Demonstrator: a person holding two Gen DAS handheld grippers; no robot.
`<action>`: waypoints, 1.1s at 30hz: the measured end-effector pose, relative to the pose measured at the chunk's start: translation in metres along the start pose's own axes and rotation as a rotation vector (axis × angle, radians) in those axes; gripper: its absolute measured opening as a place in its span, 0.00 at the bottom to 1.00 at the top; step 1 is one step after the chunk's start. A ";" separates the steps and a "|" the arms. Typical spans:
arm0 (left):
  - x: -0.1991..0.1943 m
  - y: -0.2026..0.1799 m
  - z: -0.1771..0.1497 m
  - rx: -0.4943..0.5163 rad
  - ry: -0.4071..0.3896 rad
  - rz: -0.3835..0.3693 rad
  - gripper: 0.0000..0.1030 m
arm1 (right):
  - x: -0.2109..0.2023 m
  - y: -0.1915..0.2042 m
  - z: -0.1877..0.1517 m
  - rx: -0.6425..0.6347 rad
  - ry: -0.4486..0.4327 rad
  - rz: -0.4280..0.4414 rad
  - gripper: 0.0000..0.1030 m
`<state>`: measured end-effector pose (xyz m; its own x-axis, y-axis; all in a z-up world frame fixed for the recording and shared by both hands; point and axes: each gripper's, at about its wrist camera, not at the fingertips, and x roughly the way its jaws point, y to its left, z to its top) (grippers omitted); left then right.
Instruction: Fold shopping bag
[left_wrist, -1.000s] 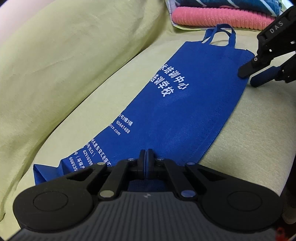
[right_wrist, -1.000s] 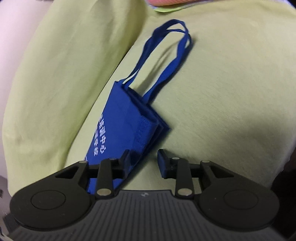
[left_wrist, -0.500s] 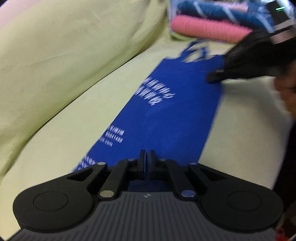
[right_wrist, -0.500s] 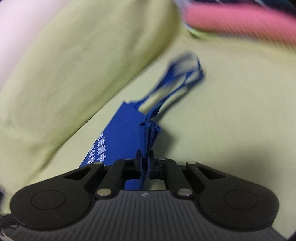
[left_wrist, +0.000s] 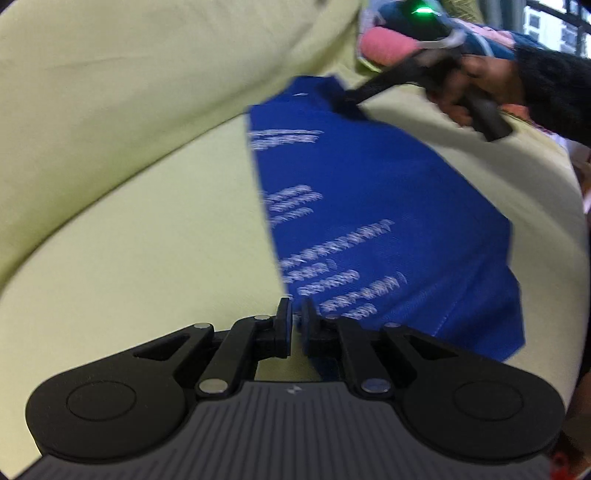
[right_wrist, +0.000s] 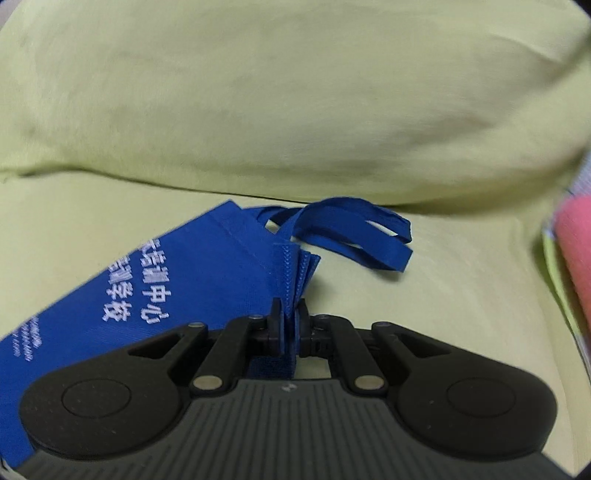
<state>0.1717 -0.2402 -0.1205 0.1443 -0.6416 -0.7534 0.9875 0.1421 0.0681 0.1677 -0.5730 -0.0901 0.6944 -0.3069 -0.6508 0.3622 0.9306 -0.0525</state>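
We judged the step in hand to be a lengthwise fold: carrying the handle end of the shopping bag (left_wrist: 376, 229) over toward its bottom end. To do it well we thought the right gripper (right_wrist: 290, 317) should keep its bite on all the stacked layers at the mouth corner, travel in a low arc so the panel does not balloon, and lay edge on edge before letting go. The left gripper (left_wrist: 295, 317) would serve best as an anchor at the bottom edge, pulling gently away so the cloth stayed taut.

The right gripper's jaws were clamped on the bunched top corner of the bag, several layers showing between them. The left gripper's jaws stood almost together with a thin gap; blue cloth lay at the right-hand jaw, but we could not tell whether any was pinched. In the left wrist view, a hand (left_wrist: 472, 85) at about 1 o'clock held the right gripper.

The bag was blue non-woven cloth with white print, already narrowed into a long strip. It lay on the yellow-green cushion (left_wrist: 129, 258), running from the left gripper toward 1 o'clock. In the right wrist view its two handles (right_wrist: 354, 236) trailed toward 1 o'clock on the cushion. A pink towel (right_wrist: 576, 258) sat at 3 o'clock.
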 end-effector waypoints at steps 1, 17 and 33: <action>0.001 -0.004 -0.001 -0.020 -0.011 -0.035 0.00 | 0.005 0.004 0.001 -0.026 -0.001 0.005 0.04; 0.013 -0.069 0.006 -0.022 -0.019 -0.093 0.00 | -0.087 0.025 -0.017 -0.089 -0.168 0.022 0.29; -0.045 -0.047 -0.003 0.145 -0.104 0.033 0.19 | -0.113 0.046 -0.114 0.247 0.063 0.398 0.00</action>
<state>0.1187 -0.2155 -0.0915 0.1748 -0.7141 -0.6779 0.9798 0.0585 0.1911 0.0345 -0.4730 -0.1052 0.7729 0.0839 -0.6289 0.2180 0.8958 0.3874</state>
